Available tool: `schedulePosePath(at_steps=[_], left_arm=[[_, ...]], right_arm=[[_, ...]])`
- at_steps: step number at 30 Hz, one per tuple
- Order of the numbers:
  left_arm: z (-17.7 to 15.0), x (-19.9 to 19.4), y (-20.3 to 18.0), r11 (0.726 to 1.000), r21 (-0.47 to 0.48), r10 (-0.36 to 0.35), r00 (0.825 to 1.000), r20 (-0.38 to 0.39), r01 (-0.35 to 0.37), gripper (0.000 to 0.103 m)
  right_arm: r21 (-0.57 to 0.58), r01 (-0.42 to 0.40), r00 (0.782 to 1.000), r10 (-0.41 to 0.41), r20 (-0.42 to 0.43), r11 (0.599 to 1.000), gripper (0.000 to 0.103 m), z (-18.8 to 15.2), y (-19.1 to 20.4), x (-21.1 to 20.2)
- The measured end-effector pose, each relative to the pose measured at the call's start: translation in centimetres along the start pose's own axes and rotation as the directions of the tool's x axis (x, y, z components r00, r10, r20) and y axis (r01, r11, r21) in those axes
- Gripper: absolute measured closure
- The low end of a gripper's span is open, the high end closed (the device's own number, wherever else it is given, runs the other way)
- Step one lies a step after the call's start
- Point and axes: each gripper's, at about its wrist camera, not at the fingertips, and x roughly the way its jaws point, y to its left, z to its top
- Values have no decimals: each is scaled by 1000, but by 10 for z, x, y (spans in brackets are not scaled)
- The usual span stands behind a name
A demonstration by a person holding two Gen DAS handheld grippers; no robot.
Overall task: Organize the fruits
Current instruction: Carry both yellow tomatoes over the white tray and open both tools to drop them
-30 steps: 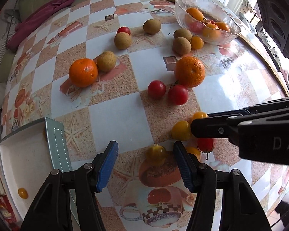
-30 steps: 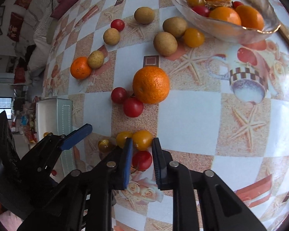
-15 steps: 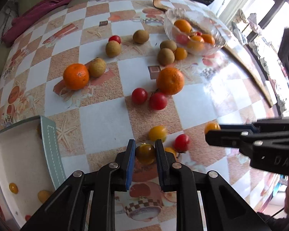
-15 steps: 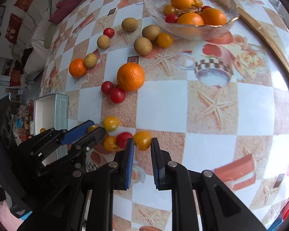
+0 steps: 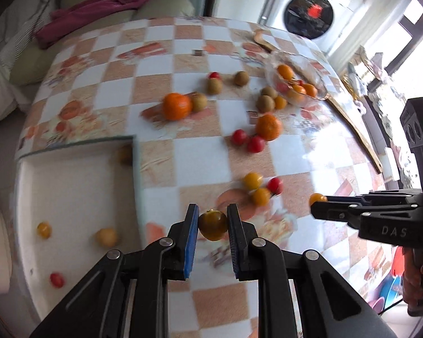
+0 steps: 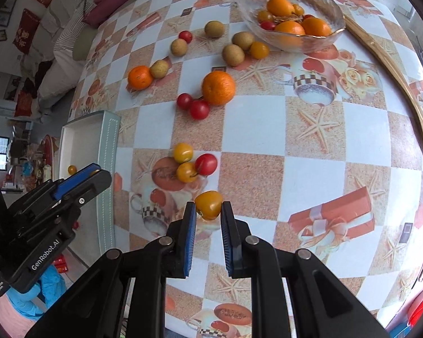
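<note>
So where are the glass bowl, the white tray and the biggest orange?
Glass bowl (image 6: 335, 32): right wrist view, near rim.
White tray (image 5: 70, 186): left wrist view, bare floor.
Biggest orange (image 6: 218, 88): right wrist view, middle of peel.

Bare tablecloth (image 6: 268, 129) right of the tomato cluster (image 6: 193, 163); white tray (image 5: 70, 197) wall left, fruit scatter beyond.
</note>
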Motion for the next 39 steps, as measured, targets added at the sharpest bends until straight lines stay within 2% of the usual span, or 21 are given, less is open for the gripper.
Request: schedulePosePath(at_steps=[9,18,26,31,39], left_arm=[[-27,-24,77,989,-111,97,995,9,-95,81],[-8,-6,150,968,-143,208,978,-9,-208,81],[16,32,178,963,-119,237,969,-66,-243,81],[17,51,187,963,-116,233,967,-106,-244,81],[20,52,188,965,-104,230,968,-104,-241,81]], right_arm=[[-103,5,1000,-7,-23,995,84,2,59,13],[-200,-33,999,27,-31,979,84,26,144,45],[-232,-16,998,3,-57,972,84,51,196,93],[-253,23,996,-45,-81,967,84,58,203,114],[-304,80,991,-108,-77,949,81,59,210,131]])
